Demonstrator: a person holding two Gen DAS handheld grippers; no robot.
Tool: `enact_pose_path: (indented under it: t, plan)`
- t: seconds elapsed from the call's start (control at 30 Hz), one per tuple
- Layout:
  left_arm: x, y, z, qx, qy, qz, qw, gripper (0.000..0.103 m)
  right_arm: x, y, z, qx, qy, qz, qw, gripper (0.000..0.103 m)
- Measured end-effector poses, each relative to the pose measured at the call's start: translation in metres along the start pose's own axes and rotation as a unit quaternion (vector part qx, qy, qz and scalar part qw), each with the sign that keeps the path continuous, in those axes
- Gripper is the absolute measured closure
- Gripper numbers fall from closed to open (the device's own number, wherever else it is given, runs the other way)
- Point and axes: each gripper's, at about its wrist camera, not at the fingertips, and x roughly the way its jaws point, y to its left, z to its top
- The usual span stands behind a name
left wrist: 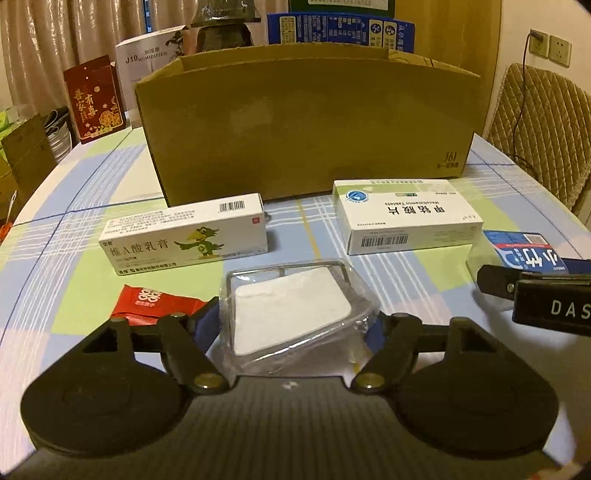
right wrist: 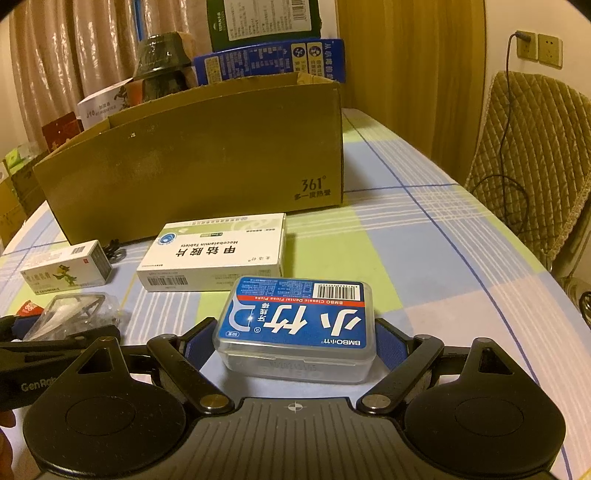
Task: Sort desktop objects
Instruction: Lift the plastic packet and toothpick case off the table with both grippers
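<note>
My left gripper [left wrist: 295,325] is shut on a clear plastic packet with a white pad and a metal frame [left wrist: 295,310], low over the table. My right gripper [right wrist: 295,332] is shut on a clear floss-pick box with a blue label [right wrist: 295,325]; this box also shows at the right in the left wrist view [left wrist: 521,251]. An open cardboard box [left wrist: 306,122] stands behind, also in the right wrist view [right wrist: 199,162]. A white ointment carton with a bird [left wrist: 184,236] and a white tablet carton [left wrist: 406,214] lie in front of it.
A small red packet [left wrist: 147,302] lies left of my left gripper. The checked tablecloth [right wrist: 424,236] covers the table. A red gift bag [left wrist: 94,99], a humidifier box [left wrist: 147,55] and blue cartons [left wrist: 340,29] stand behind. A quilted chair [right wrist: 532,155] is at the right.
</note>
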Motion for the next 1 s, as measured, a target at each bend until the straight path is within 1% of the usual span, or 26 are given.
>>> enact_pose_path:
  t: [0.07,0.23,0.4,0.47,0.53,0.6,0.7,0.73,0.83,1.0]
  plan:
    - [0.000,0.000,0.000,0.000,-0.001,-0.003,1.0000,0.038,0.000,0.001,0.000,-0.002,0.000,-0.001,1.000,0.017]
    - [-0.002,0.000,0.000,0.001,-0.003,-0.004,1.0000,0.041,0.003,0.002,0.000,-0.010,0.003,-0.005,1.000,0.017]
    - [-0.004,0.001,-0.001,0.000,-0.003,-0.009,1.0000,0.041,0.005,0.004,-0.001,-0.019,0.002,-0.006,1.000,0.017]
    - [-0.004,0.001,-0.001,0.000,-0.003,-0.009,1.0000,0.041,0.006,0.005,0.000,-0.020,0.002,-0.006,1.000,0.016]
    - [-0.004,0.001,-0.002,0.001,-0.003,-0.009,1.0000,0.041,0.007,0.005,0.000,-0.018,0.002,-0.008,1.000,0.012]
    - [-0.004,0.000,-0.002,0.002,-0.005,-0.008,1.0000,0.041,0.008,0.005,0.000,-0.016,0.001,-0.007,1.000,0.012]
    - [-0.004,0.000,-0.003,0.004,-0.006,-0.007,1.0000,0.041,0.007,0.006,0.000,-0.020,-0.006,-0.012,1.000,0.014]
    - [-0.003,0.000,-0.003,0.004,-0.006,-0.007,1.0000,0.041,0.007,0.007,0.001,-0.023,-0.009,-0.014,1.000,0.017]
    - [-0.003,0.000,-0.003,0.004,-0.006,-0.007,1.0000,0.041,0.006,0.010,0.001,-0.038,-0.011,-0.018,0.999,0.018]
    - [-0.005,0.000,-0.003,0.002,-0.004,-0.014,0.9999,0.042,-0.002,0.016,0.002,-0.060,-0.030,-0.017,0.998,0.018]
